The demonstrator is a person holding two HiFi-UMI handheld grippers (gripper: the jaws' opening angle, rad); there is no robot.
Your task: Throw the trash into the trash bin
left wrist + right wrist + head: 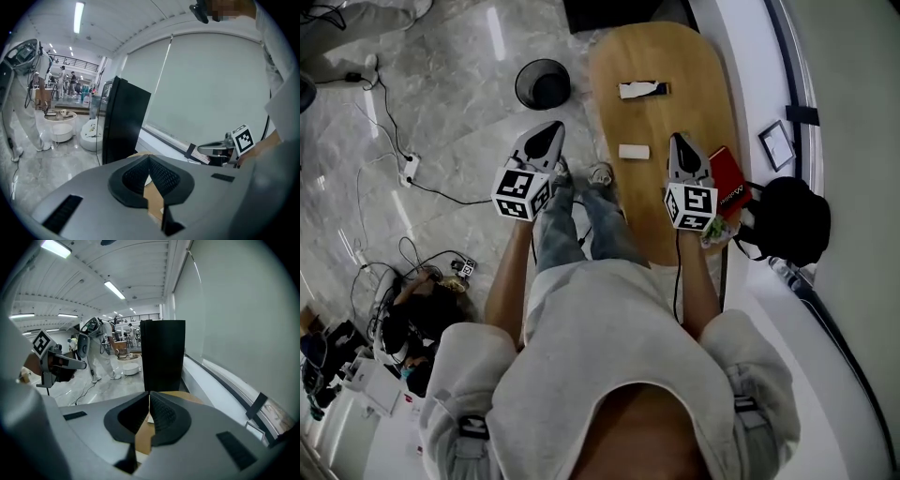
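Note:
A crumpled white scrap with a dark strip (641, 89) lies at the far part of the oval wooden table (694, 66), and a small white piece (634, 151) lies nearer me. The round black trash bin (543, 83) stands on the floor left of the table. My left gripper (549, 128) hangs over the floor beside the table's left edge, its jaws closed together and empty (149, 157). My right gripper (678, 139) is above the table's near part, right of the small white piece, also shut with nothing held (149, 393).
A red book (729, 182) lies at the table's right edge, with a black bag (792, 221) beyond it. A tall black panel (162, 355) stands past the table's far end. Cables and a power strip (410, 167) trail over the marble floor at left.

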